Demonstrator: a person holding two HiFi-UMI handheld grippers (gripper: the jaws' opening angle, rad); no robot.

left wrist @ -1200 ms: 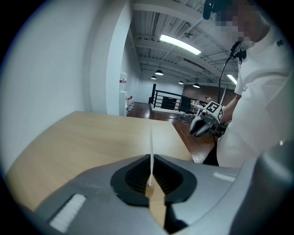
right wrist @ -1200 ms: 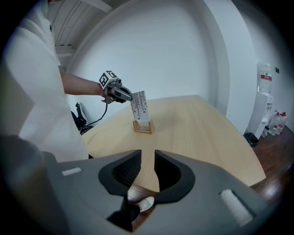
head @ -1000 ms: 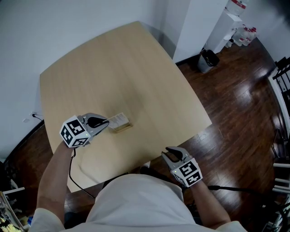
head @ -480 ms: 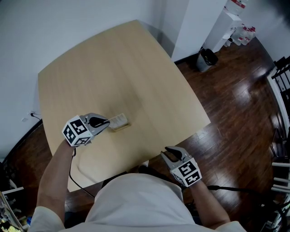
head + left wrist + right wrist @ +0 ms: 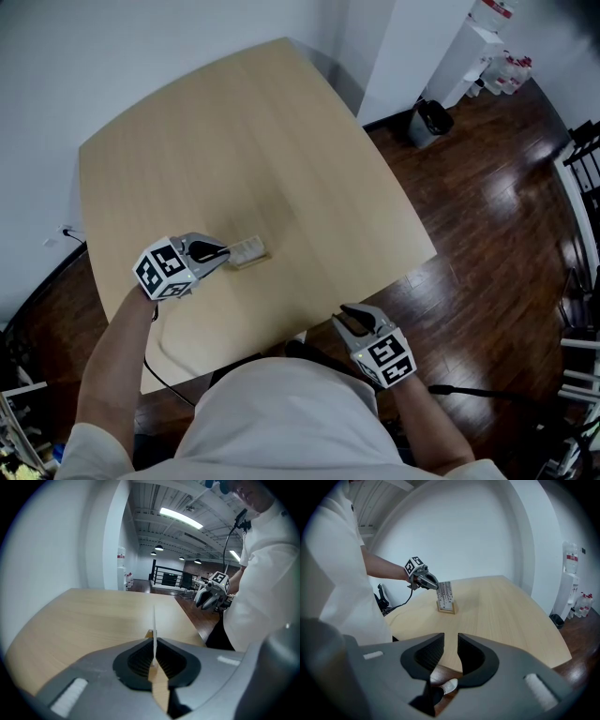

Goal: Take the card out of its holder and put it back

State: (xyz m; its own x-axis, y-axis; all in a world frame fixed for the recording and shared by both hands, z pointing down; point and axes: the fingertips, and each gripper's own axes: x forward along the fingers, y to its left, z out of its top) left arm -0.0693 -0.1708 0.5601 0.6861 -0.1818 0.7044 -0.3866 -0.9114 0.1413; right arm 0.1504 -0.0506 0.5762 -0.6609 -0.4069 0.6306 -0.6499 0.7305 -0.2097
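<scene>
- The left gripper (image 5: 223,255) is pinching the card (image 5: 246,247) at its holder (image 5: 251,262), near the table's (image 5: 234,131) left edge.
- The right gripper (image 5: 350,320) is hovering off the near edge, its jaws slightly apart and empty.

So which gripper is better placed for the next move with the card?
Left. The left gripper is shut on the card, right at the wooden holder. The right gripper is open, empty, and off the table's near edge.

No readable text anywhere. Card (image 5: 446,592): rows of print, too small to read. Water dispenser (image 5: 469,58), 1 o'clock: red label (image 5: 494,8), illegible.
</scene>
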